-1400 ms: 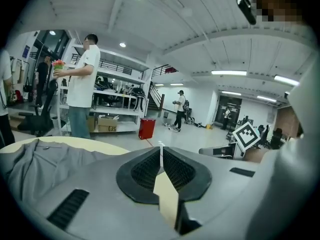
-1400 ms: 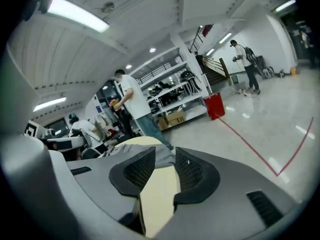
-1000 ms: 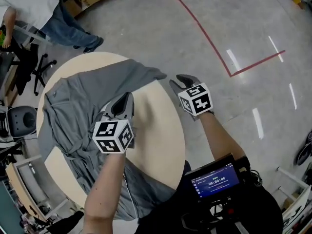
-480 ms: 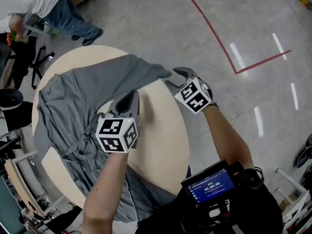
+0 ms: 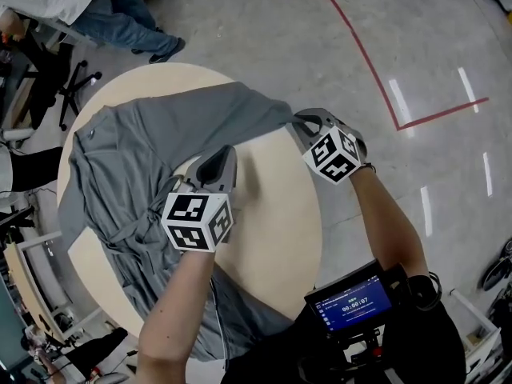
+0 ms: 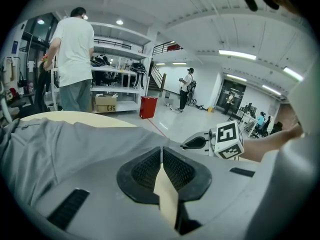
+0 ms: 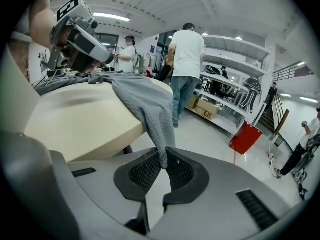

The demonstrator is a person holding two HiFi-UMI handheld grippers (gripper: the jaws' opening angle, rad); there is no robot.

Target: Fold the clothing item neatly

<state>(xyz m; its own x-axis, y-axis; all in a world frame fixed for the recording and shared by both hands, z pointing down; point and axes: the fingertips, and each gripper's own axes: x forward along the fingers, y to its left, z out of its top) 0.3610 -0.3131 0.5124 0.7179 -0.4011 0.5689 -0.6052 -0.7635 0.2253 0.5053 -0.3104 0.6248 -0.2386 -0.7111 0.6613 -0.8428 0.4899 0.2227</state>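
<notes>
Garment (image 5: 144, 158) lies spread on round table (image 5: 272, 214), frame left. Sleeve (image 5: 248, 106) reaches the upper-right edge, its tip pinched in right gripper (image 5: 304, 124), whose jaws have just been closing. Left gripper (image 5: 220, 162) is clenched, empty, mid-table. Risk: the thin tip-only pinch slips when pulled, and the sleeve drops off the edge.

The round cream table (image 5: 272, 214) sits before me. At its eleven o'clock a person in a white shirt and jeans (image 5: 104, 10) stands by a black office chair (image 5: 70, 86). Red floor tape (image 5: 360, 54) runs off at one o'clock. A small lit screen (image 5: 353, 301) sits at five o'clock. Farther off, a red bin (image 6: 148, 107) stands beside white shelving (image 6: 115, 84).
</notes>
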